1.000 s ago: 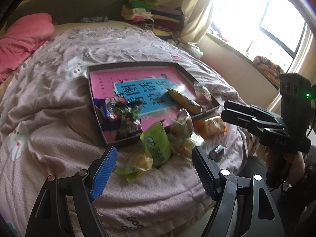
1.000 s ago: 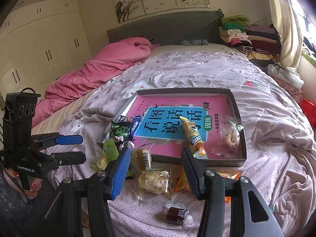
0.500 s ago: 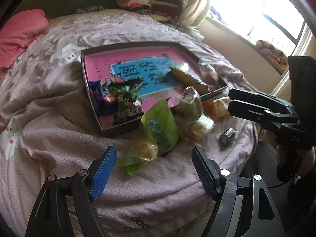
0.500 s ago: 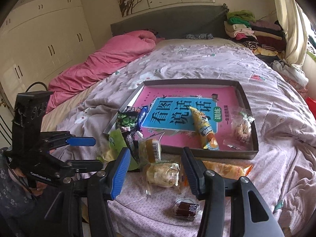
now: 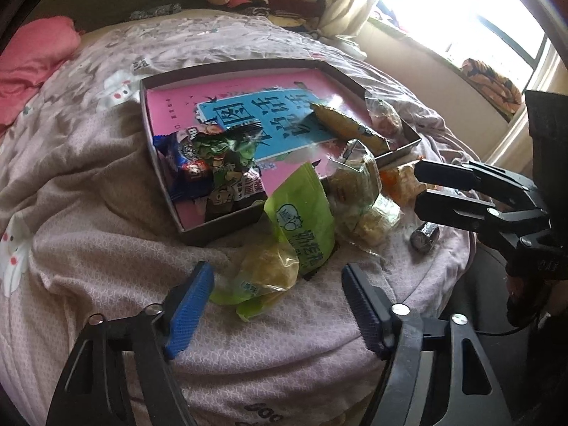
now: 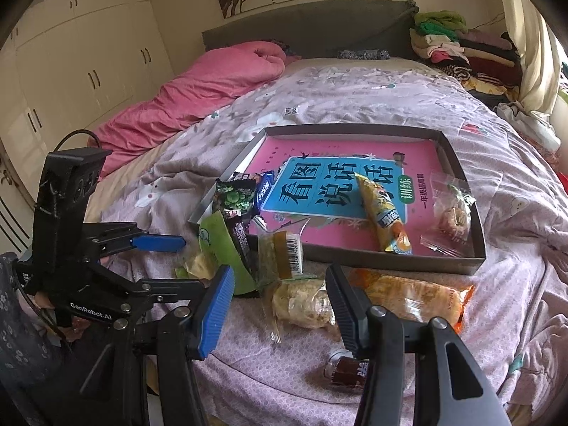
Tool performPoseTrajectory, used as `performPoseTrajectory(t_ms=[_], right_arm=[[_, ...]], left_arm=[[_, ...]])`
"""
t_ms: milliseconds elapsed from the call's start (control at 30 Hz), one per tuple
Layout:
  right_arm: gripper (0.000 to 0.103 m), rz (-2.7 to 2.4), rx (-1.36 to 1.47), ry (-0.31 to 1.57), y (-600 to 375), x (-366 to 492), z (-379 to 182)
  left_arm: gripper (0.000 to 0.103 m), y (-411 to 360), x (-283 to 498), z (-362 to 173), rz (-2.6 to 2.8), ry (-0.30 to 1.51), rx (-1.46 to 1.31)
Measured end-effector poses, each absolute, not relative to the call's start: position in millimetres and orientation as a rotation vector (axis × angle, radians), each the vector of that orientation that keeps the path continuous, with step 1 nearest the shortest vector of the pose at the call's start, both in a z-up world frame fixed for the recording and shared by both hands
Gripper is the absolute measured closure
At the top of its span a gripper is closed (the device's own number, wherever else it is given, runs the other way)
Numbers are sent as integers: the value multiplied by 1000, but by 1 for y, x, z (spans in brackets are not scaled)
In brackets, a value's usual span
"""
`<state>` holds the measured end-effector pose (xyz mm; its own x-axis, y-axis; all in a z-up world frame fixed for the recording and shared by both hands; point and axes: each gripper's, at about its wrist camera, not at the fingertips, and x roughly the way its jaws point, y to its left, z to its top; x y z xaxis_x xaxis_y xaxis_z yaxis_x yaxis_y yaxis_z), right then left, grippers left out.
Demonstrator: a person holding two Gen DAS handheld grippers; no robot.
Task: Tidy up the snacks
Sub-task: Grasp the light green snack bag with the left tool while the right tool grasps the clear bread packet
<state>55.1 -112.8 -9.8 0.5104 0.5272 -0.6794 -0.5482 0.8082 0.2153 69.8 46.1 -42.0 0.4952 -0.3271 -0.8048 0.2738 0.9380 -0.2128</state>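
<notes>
A shallow dark tray (image 5: pixel 227 229) (image 6: pixel 390 255) lined with a pink book lies on the bed. In it are a blue biscuit pack (image 5: pixel 177 167), a green pea pack (image 6: pixel 236 197), a yellow tube pack (image 6: pixel 381 213) and a clear bag (image 6: pixel 452 209). Loose in front of it lie a green packet (image 5: pixel 305 223), a clear-wrapped pastry (image 6: pixel 301 301), an orange packet (image 6: pixel 419 294) and a small dark candy (image 5: pixel 424 236). My left gripper (image 5: pixel 275 282) (image 6: pixel 170 264) hovers over the green packet's yellow end, jaws closing, pads not touching. My right gripper (image 6: pixel 280 280) (image 5: pixel 443 191) hangs open above the pastry.
The bed has a lilac patterned quilt (image 6: pixel 355 92) and its rounded foot edge (image 5: pixel 284 390) falls away just below the snacks. A pink duvet (image 6: pixel 213 81) lies at the far left, folded clothes (image 6: pixel 447 42) at the headboard's right. A window (image 5: pixel 461 10) is to the right.
Both grippers have sunk closer to the loose snacks in front of the tray. The left gripper's jaws now stand a little narrower. No snack has moved.
</notes>
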Motion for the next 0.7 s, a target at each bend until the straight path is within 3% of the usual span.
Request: performPoseTrajectory(t_ms=[400, 700], right_arm=[[50, 639, -16, 846, -100, 73, -24], [51, 623, -32, 872, -87, 84, -38]], left_arm=[[53, 43, 75, -46, -375, 996, -38], [54, 38, 76, -49, -400, 1016, -38]])
